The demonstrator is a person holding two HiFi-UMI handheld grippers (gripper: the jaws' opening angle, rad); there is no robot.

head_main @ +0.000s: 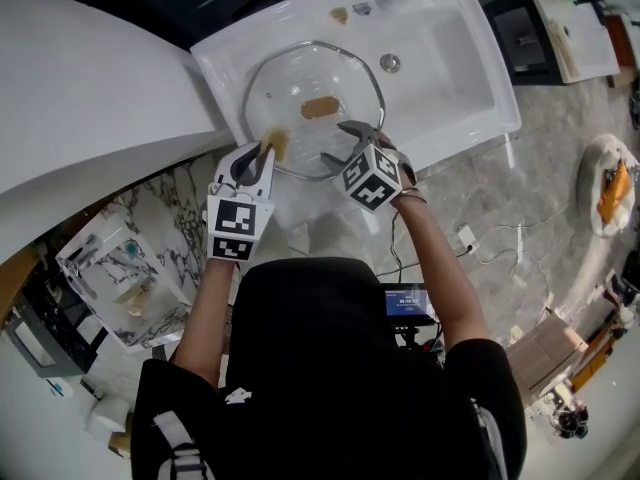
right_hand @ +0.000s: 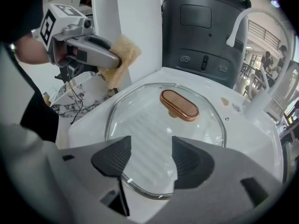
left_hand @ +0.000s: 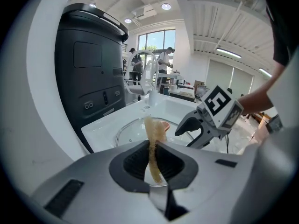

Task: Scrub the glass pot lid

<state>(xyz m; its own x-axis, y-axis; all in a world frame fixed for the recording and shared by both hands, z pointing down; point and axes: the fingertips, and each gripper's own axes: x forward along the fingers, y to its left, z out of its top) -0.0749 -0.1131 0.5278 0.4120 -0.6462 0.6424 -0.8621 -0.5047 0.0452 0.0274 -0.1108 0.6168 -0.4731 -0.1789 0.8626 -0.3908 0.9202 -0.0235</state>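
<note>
Looking into the white sink point(head_main: 470, 98), I see the glass pot lid point(head_main: 300, 78) lying flat on its ribbed left half, handle up. The deeper basin with the drain point(head_main: 390, 63) sits to its right, and I can make out nothing in it.

The lid is clear glass with a thin metal rim and softly angled sides. The ribs beneath show straight through it in the right gripper view point(right_hand: 154, 120). Its handle point(right_hand: 179, 105) is a flat, copper-coloured oval at the centre.

My left gripper point(head_main: 262, 153) is clenched on a tan sponge point(left_hand: 154, 139), which stands out past the jaws above the lid's near-left edge. I cannot tell whether it touches the glass.

My right gripper point(right_hand: 151, 160) is released, jaws wide apart, with the lid's near rim showing in the gap and neither pad pressing on it.
</note>
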